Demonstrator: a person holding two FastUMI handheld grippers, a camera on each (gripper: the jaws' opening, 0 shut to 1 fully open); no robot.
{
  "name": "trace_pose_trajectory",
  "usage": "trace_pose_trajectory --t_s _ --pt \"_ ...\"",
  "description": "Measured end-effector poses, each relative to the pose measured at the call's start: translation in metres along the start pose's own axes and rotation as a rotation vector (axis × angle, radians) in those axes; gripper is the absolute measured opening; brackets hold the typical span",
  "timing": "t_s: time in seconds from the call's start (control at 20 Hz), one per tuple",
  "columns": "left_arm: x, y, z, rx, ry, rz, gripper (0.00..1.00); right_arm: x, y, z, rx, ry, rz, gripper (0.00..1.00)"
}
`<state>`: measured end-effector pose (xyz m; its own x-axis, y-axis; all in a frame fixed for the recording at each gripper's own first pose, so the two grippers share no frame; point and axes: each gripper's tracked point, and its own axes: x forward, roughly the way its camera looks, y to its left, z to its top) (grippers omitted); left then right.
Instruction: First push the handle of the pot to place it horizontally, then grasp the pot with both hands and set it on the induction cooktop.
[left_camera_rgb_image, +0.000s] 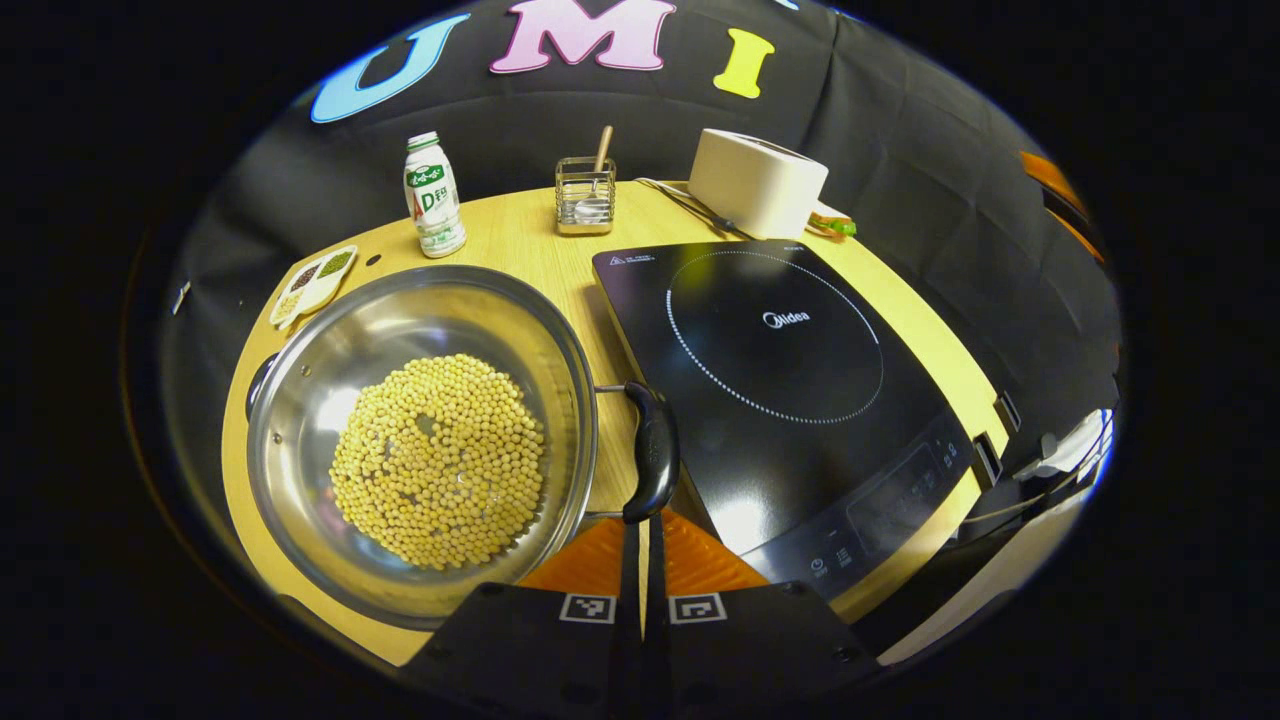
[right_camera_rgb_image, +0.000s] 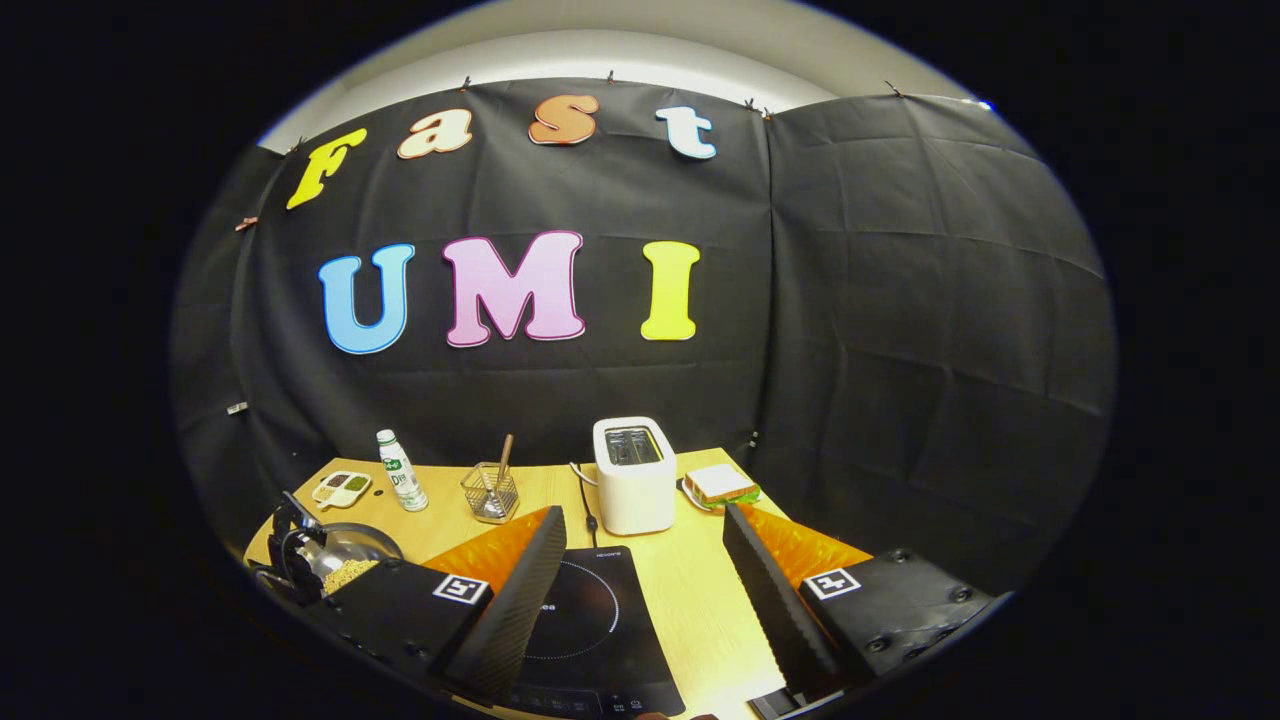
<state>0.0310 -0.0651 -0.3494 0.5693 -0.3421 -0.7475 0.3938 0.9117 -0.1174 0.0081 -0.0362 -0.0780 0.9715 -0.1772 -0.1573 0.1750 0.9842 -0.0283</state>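
Observation:
A steel pot (left_camera_rgb_image: 300, 400) with soybeans (left_camera_rgb_image: 438, 458) on its bottom sits on the wooden table, left of the black induction cooktop (left_camera_rgb_image: 780, 370). The pot's black side handle (left_camera_rgb_image: 652, 450) points toward the cooktop, almost touching its edge. My left gripper (left_camera_rgb_image: 641, 535) is shut with nothing between its fingers, and its tips rest against the near end of that handle. In the right gripper view my right gripper (right_camera_rgb_image: 642, 515) stands open above the cooktop (right_camera_rgb_image: 590, 620), well apart from the pot (right_camera_rgb_image: 345, 560) at the lower left.
Along the back stand a small milk bottle (left_camera_rgb_image: 433, 195), a wire holder with a spoon (left_camera_rgb_image: 585, 195) and a white toaster (left_camera_rgb_image: 757, 180). A divided dish of grains (left_camera_rgb_image: 313, 283) lies behind the pot. A sandwich (right_camera_rgb_image: 720, 485) sits beside the toaster.

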Motion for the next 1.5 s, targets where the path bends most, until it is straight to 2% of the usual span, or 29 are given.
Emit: trace_pose_trajectory --t_s 0.6,1.1,1.3,1.5 --pt "0.020 0.006 0.039 -0.060 -0.070 0.003 0.05 -0.002 -0.010 0.001 -0.022 -0.005 -0.036 0.98" --pt "0.029 0.013 0.061 -0.056 -0.113 -0.009 0.05 -0.006 -0.002 -0.002 -0.051 0.006 -0.028 0.98" --pt "0.017 0.012 0.063 -0.075 -0.149 -0.027 0.05 -0.005 0.002 -0.005 -0.052 0.023 -0.023 0.98" --pt "-0.019 0.020 0.070 -0.113 -0.255 -0.026 0.05 0.002 0.023 -0.013 -0.040 0.055 0.015 0.98"
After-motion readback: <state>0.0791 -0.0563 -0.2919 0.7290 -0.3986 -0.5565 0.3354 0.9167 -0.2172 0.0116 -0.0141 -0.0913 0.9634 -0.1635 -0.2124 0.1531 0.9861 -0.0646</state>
